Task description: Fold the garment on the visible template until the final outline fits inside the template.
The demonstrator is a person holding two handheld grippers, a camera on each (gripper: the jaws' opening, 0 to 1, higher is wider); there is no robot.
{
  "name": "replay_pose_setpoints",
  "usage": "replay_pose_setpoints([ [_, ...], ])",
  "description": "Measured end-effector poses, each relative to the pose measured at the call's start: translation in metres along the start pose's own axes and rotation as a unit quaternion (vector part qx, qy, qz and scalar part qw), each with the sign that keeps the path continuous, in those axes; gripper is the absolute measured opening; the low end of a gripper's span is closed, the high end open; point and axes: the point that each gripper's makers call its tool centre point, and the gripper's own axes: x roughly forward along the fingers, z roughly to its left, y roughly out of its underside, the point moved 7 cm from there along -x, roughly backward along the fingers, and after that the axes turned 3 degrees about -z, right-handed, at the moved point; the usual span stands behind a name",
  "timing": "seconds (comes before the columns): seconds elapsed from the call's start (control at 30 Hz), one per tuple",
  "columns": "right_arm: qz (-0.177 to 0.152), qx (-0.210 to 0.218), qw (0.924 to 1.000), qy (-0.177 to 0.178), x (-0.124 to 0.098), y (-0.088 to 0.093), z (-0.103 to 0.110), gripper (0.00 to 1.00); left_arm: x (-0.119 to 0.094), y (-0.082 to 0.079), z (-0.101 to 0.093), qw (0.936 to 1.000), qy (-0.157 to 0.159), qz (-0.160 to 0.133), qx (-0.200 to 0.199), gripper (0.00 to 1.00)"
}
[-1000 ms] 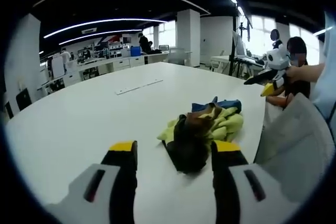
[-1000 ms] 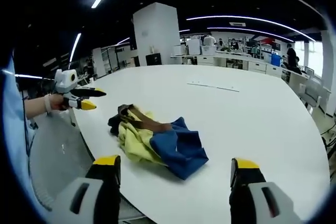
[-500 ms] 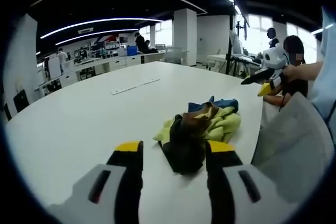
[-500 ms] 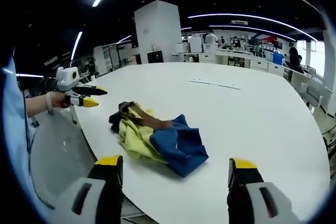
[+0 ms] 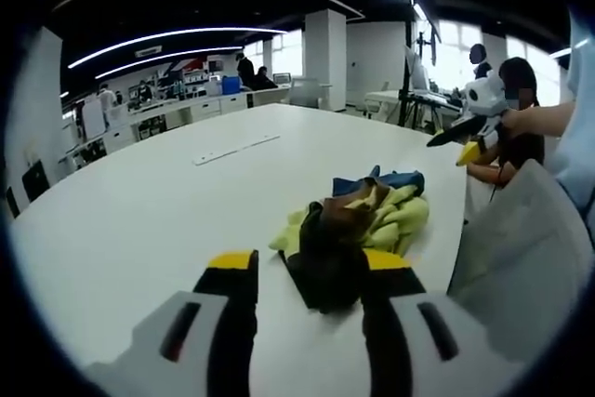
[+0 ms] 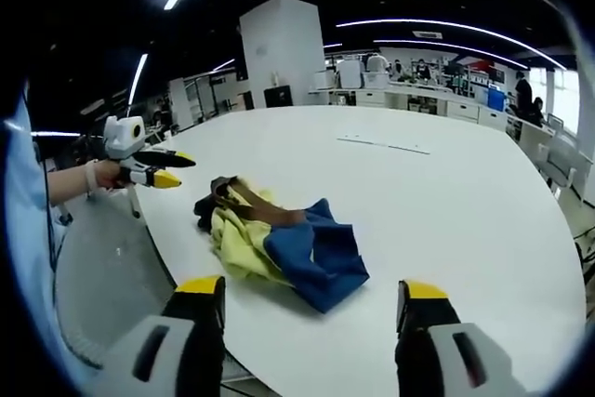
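Observation:
A crumpled garment in yellow, brown, black and blue (image 5: 355, 225) lies bunched near the edge of a large white table (image 5: 149, 211). In the right gripper view the same garment (image 6: 279, 239) shows its blue part toward me and a brown strip across the top. My left gripper (image 5: 307, 271) is open just short of the garment's black end, jaws on either side of it. The left gripper (image 6: 149, 169) also appears held in a hand beyond the table edge. My right gripper (image 6: 311, 295) stands open near the blue part. The right gripper (image 5: 469, 137) hovers off the table's far edge.
A thin flat strip (image 5: 237, 148) lies farther out on the table; the strip (image 6: 383, 143) sits beyond the garment. A grey chair back (image 5: 521, 258) stands close at the table edge. Desks, pillars and people fill the office behind.
My left gripper's jaws have narrowed somewhat and edged closer to the garment's black end. The right gripper's jaws have narrowed slightly. The garment has not moved.

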Motion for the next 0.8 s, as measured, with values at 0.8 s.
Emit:
replay_pose_setpoints([
  [0.8,0.020,-0.006,0.9980,-0.060,0.047,-0.018,-0.011,0.45,0.027,0.008,0.006,0.9982,0.019,0.043,0.037,0.29],
])
